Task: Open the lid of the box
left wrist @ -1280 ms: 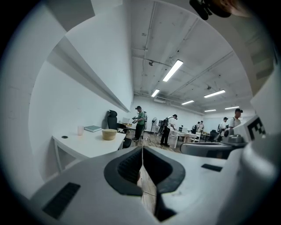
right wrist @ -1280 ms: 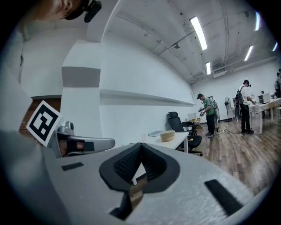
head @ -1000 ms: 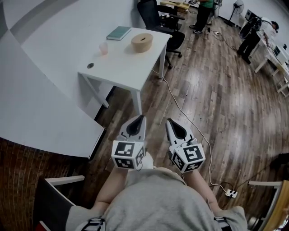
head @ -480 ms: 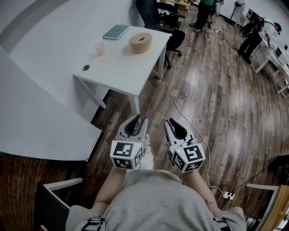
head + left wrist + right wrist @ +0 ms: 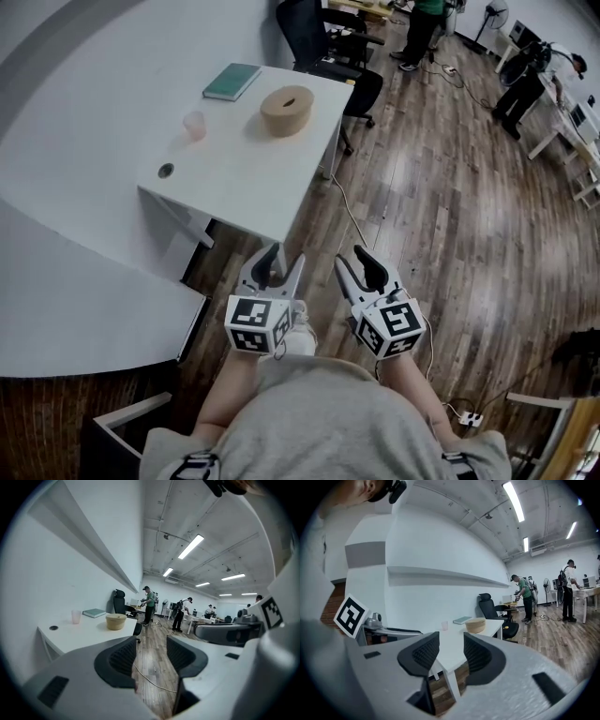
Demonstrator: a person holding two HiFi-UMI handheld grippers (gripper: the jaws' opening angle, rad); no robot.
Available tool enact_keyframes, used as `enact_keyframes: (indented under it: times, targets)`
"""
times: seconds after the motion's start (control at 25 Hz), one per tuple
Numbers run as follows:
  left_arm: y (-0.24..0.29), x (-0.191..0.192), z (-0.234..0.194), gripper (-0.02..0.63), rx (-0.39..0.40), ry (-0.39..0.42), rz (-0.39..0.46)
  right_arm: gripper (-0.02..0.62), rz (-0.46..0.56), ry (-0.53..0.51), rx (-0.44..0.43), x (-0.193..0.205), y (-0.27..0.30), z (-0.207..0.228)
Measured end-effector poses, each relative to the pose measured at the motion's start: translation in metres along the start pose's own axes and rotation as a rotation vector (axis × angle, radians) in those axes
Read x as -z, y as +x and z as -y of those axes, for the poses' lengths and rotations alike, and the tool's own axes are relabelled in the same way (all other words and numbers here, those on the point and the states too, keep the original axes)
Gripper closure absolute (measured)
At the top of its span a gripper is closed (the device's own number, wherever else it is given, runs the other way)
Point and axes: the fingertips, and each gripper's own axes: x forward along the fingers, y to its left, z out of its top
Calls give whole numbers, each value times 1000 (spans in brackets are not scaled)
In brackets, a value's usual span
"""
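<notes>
The round tan box (image 5: pixel 286 110) with its lid on stands on the far part of a white table (image 5: pixel 244 178), well ahead of both grippers. It also shows small in the left gripper view as the box (image 5: pixel 116 621) and in the right gripper view as the box (image 5: pixel 476 625). My left gripper (image 5: pixel 283 258) and right gripper (image 5: pixel 354 261) are held side by side over the wood floor, short of the table's near edge. Both have just been opening their jaws. The left gripper (image 5: pixel 152 651) and the right gripper (image 5: pixel 451 651) stand open with nothing between the pads.
On the table also lie a green book (image 5: pixel 232 82), a pink cup (image 5: pixel 194 125) and a small dark disc (image 5: pixel 166 171). A black office chair (image 5: pixel 323 47) stands behind it. A cable (image 5: pixel 375 234) runs across the floor. A curved white wall (image 5: pixel 84 281) lies at left. People stand far back.
Both grippers' jaws went from shut to open. The table and box now sit nearer and lower in the head view as the grippers moved toward them.
</notes>
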Motion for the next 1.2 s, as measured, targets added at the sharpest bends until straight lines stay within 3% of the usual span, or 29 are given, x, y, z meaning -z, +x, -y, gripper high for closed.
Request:
enact_keyframes:
  times: [0.24,0.52,1.2]
  targets:
    - [59,-24,-37,378,-2,2,-9,417,7,-1,9,-26,61,34]
    - [113,-44,-76,376,10,6,-18,417,16,5,17,-44,126,61]
    - [196,-53,-146,349,9,-18,-52,396,0,-27,6,-58,231,96]
